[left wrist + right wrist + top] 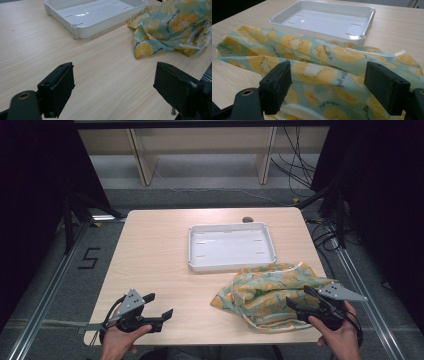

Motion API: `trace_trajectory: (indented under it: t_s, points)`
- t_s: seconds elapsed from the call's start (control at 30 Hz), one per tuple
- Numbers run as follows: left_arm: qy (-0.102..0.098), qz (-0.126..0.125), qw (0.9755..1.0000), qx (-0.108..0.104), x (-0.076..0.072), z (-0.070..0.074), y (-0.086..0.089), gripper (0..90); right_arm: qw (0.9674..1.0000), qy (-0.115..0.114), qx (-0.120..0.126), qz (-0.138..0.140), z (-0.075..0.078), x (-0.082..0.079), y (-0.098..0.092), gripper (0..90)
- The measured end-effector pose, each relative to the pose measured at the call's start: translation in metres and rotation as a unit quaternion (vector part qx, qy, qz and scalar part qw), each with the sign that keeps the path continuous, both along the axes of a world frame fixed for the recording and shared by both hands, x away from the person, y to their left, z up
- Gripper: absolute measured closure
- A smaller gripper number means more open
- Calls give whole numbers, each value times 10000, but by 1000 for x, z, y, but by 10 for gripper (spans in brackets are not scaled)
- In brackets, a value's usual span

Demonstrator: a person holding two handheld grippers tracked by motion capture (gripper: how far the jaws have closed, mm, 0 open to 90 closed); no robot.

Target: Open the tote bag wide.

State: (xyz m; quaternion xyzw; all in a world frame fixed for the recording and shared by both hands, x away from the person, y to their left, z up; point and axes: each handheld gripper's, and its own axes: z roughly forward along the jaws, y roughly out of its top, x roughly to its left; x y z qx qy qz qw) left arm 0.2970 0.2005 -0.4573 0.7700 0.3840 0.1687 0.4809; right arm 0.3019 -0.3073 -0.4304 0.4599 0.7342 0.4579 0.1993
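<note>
Reaching for the cloth [270, 292]. Both tongs wide open, holding nothing: right [300, 300] over cloth, left [159, 306] apart. Next: pinch cloth edge.

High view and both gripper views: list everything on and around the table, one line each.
Table: one, light wood, centre.
Tray: one, white, empty, far middle of the table.
Fruit-print cloth: one, yellow and teal, crumpled, near right, just in front of the tray.
Small dark thing: one, at the far table edge, too small to tell.
Cables: several, black, on the floor at far right.
Left gripper: one, black, jaws open over bare table.
Right gripper: one, black, jaws open over the cloth.
</note>
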Motion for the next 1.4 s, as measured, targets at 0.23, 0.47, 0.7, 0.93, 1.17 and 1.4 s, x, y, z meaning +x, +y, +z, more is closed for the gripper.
trace_trajectory:
  t_s: [0.23, 0.47, 0.7, 0.93, 1.17, 1.4]
  points:
    - [-21, -141, 9999, -20, 0, -1, -4, 159, 10000, 18, -35, -7, 0, 0, -1, 231]
    - [-35, -268, 9996, 111, 0, -1, -8, 158, 10000, 1, -43, 10, 0, 0, -1, 230]
    - [-120, -340, 9993, 110, 0, 0, -16, 162, 10000, -49, -72, -8, 0, 1, -2, 229]
    - [-123, -682, 9975, 112, 0, -2, -39, 164, 10000, -63, -57, -45, 0, 1, -3, 230]
    - [-137, -1094, 9937, 221, 6, -6, -76, 166, 9999, -124, -29, -7, 1, 2, -5, 235]
    - [-237, -1408, 9895, 224, 18, -9, -110, 228, 9999, -135, 34, -87, 0, 2, -4, 235]
